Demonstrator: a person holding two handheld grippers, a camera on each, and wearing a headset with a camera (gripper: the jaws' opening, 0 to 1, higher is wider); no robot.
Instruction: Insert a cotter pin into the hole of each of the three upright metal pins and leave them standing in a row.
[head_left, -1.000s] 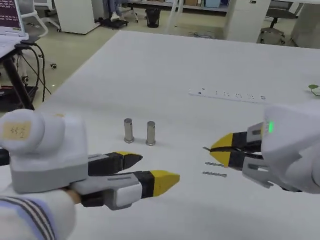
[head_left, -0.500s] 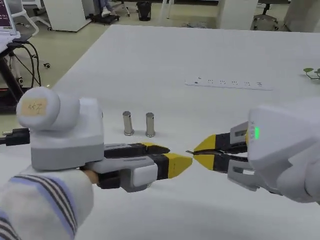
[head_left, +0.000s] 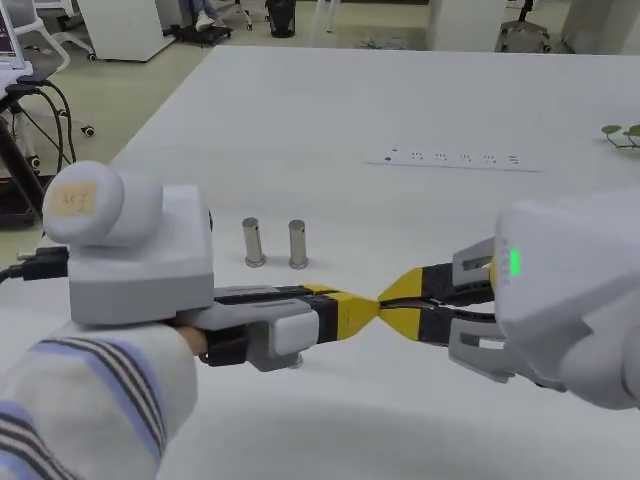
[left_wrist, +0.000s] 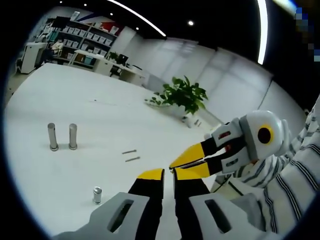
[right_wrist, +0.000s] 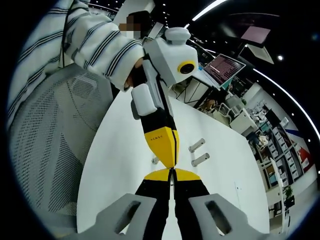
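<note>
Two upright metal pins stand side by side on the white table. A third metal pin stands nearer, under my left gripper. My left gripper and right gripper meet tip to tip above the table. The right gripper is shut on a thin cotter pin, whose end reaches the narrow gap between the left gripper's jaws. Two loose cotter pins lie flat on the table beyond.
A white power strip lies across the far middle of the table. A potted plant stands at the far right edge. Beyond the table's left side are cables and a desk. A mesh chair is behind the person.
Both grippers rose from the table and came together until their tips met. The left gripper's jaws closed from wide apart to a narrow gap. The camera tilted slightly.
</note>
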